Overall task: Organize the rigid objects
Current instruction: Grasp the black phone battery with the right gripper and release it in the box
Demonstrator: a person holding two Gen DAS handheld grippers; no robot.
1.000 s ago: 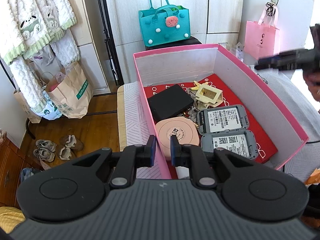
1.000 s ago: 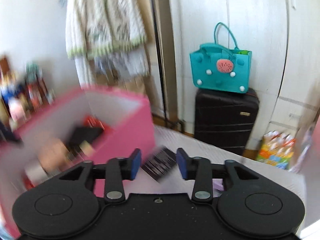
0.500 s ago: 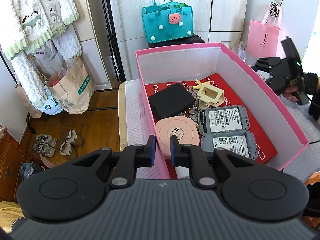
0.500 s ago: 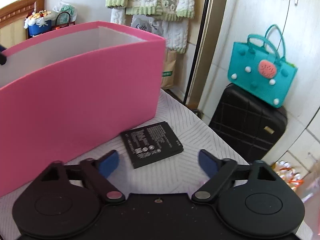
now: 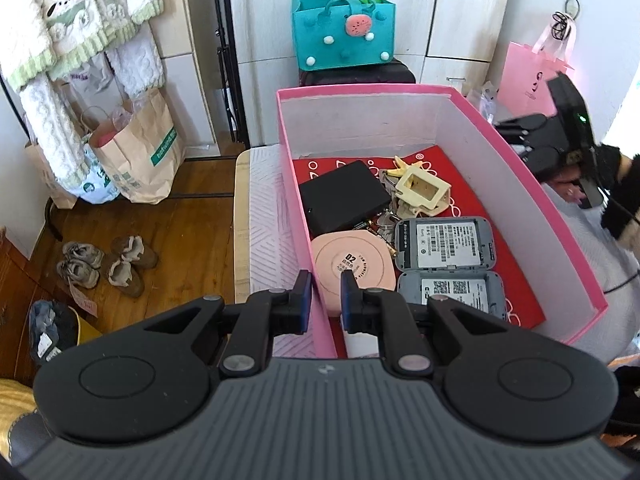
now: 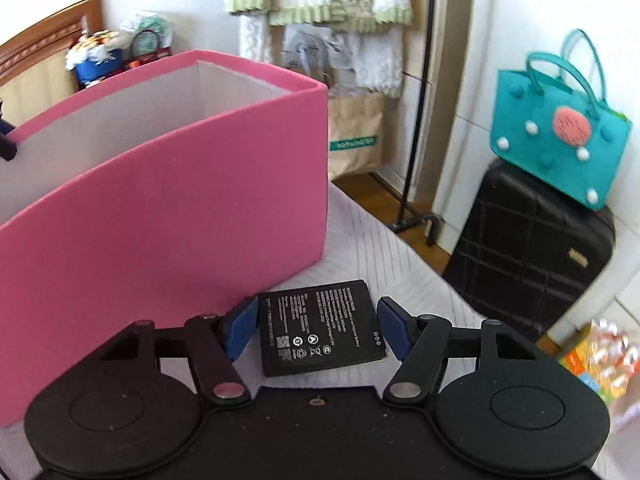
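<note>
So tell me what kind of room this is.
Probably a bedroom at home: knitted clothes hang by the wall, worn shoes sit on the wood floor, and a black suitcase stands against the cupboards.

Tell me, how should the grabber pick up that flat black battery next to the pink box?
Probably by its two long side edges, coming down from above. The battery lies flat on the cloth, so only its thin edges offer grip. The right gripper is open, a finger on each side.
</note>
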